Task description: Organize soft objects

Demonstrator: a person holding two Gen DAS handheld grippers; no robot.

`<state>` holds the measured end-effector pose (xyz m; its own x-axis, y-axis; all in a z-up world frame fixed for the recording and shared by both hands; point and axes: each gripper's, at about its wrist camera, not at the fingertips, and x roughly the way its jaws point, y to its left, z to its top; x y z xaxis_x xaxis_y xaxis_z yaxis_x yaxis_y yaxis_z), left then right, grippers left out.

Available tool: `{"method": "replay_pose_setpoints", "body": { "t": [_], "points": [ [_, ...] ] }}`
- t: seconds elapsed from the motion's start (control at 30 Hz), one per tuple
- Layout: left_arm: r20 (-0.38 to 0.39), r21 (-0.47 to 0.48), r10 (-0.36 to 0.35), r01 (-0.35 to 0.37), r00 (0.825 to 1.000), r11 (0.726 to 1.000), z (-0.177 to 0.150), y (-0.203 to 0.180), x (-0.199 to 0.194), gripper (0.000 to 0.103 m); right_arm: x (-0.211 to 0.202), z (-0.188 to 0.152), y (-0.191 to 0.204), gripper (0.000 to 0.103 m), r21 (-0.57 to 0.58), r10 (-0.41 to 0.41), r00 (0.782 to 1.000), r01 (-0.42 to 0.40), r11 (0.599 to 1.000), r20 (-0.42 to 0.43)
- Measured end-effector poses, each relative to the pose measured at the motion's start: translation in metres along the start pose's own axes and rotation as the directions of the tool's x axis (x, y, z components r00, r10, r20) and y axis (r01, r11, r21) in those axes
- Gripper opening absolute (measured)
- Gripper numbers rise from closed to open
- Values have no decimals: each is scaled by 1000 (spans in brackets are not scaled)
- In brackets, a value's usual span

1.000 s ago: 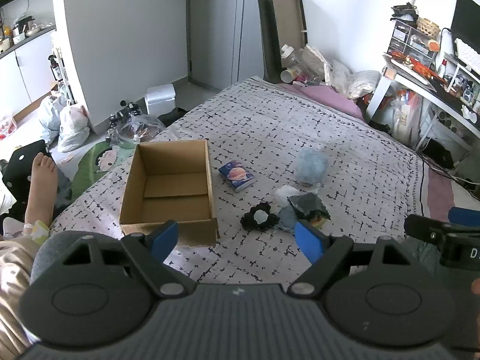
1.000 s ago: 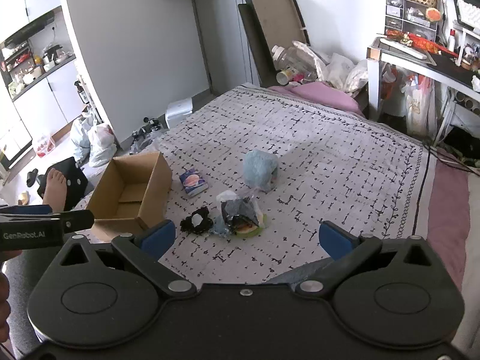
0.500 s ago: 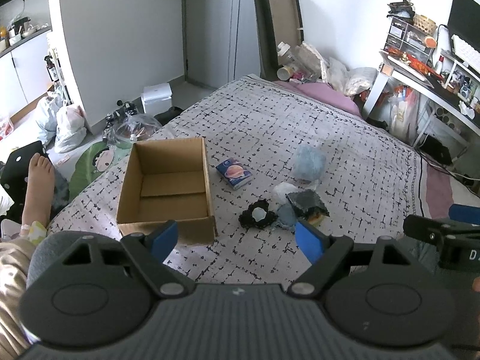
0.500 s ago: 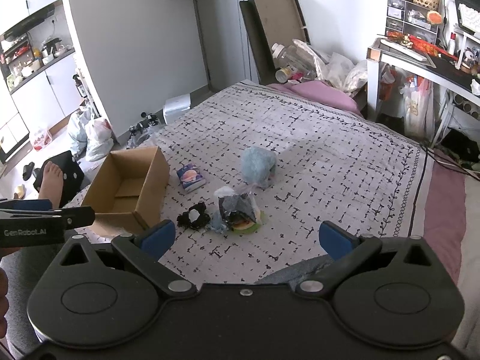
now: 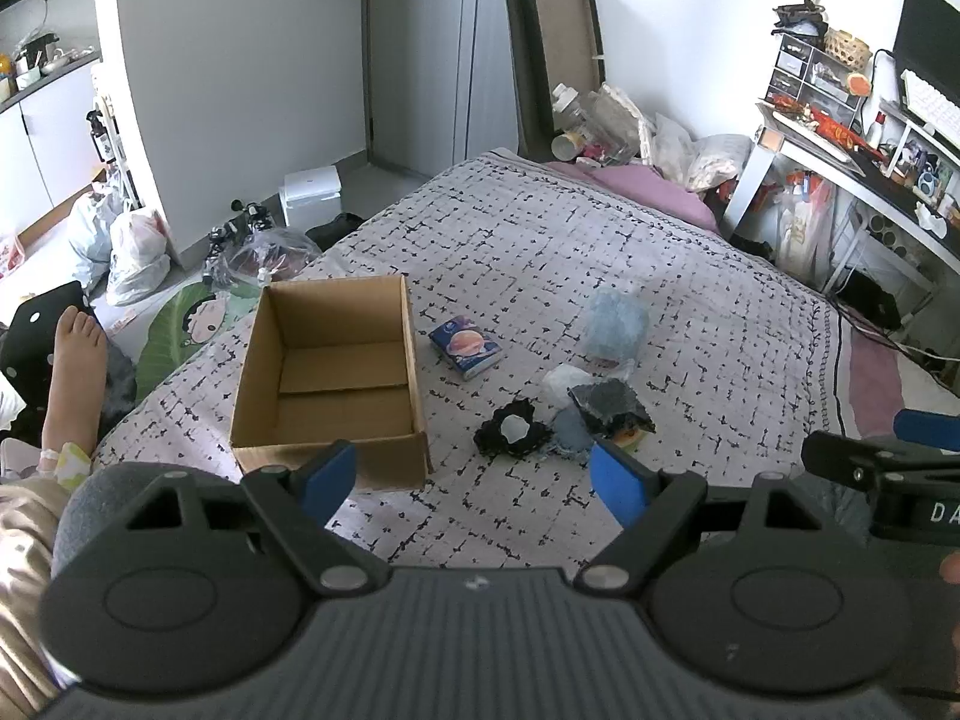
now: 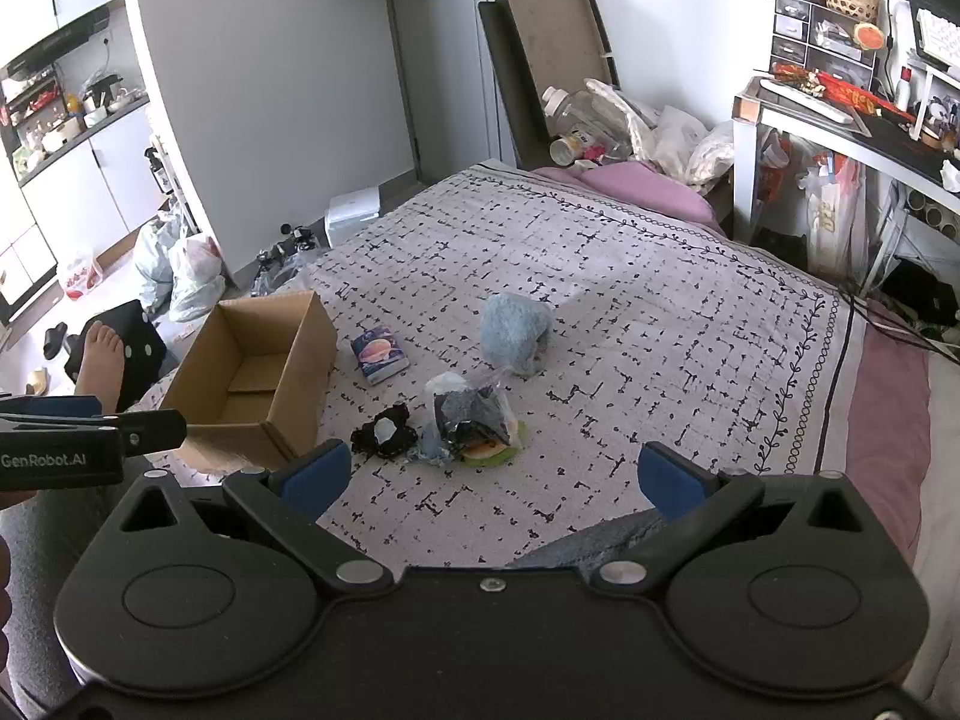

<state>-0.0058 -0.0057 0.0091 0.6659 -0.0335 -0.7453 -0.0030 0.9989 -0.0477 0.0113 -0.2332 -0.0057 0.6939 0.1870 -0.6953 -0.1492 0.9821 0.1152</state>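
Left wrist view looks down over a bed covered in a white quilt with black dash marks [image 5: 600, 252], and the open brown cardboard box [image 5: 336, 372] standing on it serves as the landmark. The box is upright, its inside bare. Just to the right of the box lies a small blue packet printed with an orange planet [image 5: 465, 348]. Farther right of the box, and well apart from it, sits a fluffy pale blue plush lump [image 5: 615, 324]. Nearer the camera than that lump, to the right of the box's front corner, a cluster lies together: a black ruffled cloth piece with a pale centre [image 5: 513, 432], touching or almost touching a crumpled clear bag holding dark grey fabric [image 5: 606, 402]. The left gripper [image 5: 474, 480] hangs above the near edge of the quilt, in front of the box, its blue-tipped jaws spread wide with nothing between them. From the right wrist view the right gripper [image 6: 489, 474] is likewise spread wide and empty, poised in front of the cluster, to the right of the box. On the side of the box away from the soft things, off the bed edge, a person's bare foot [image 5: 75, 354] rests.
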Motion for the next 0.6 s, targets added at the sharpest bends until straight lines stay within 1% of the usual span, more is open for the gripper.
{"method": "replay_pose_setpoints", "body": {
  "t": [0.33,0.6],
  "points": [
    [2,-1,-2,2,1000,1000,0,-3,0,84,3,0,-2,103,6,-2,1000,2,1000,-4],
    [18,-5,-10,10,1000,1000,-1,-3,0,84,4,-1,-2,103,8,-10,1000,10,1000,-2]
  ]
}}
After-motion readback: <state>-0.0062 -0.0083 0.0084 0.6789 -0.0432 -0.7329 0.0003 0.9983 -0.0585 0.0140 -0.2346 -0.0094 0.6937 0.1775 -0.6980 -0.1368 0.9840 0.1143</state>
